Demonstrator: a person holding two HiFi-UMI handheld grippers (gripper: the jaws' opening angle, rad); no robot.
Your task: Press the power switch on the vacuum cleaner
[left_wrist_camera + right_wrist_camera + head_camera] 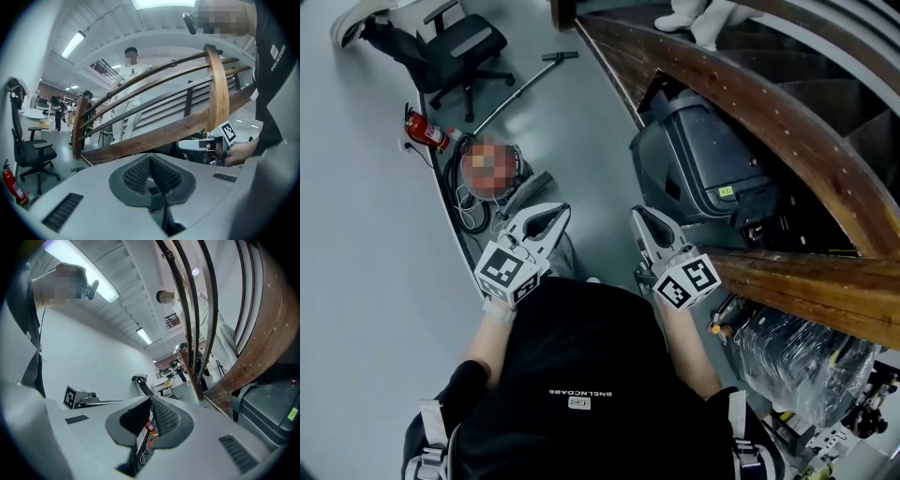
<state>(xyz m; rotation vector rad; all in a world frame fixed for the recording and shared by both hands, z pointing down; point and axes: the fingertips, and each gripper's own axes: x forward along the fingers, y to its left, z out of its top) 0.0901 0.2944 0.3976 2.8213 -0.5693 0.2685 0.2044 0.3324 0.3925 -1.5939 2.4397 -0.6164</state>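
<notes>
The vacuum cleaner (517,187) lies on the grey floor ahead of me, partly under a mosaic patch. Its dark hose (465,204) is coiled beside it, and its long wand (520,86) stretches away to the floor head. My left gripper (553,217) hovers just right of the vacuum, apart from it, jaws shut and empty. My right gripper (639,217) is held level with it further right, also shut and empty. The left gripper view shows its closed jaws (150,158) pointing at the staircase; the vacuum is hidden there. The right gripper's jaws (151,401) meet at the tips.
A curved wooden stair rail (750,108) runs along the right, with a large black case (703,169) under it. A black office chair (455,49) and a red fire extinguisher (427,131) stand at the far left. Plastic-wrapped goods (797,356) lie at the near right. A person (127,89) stands on the stairs.
</notes>
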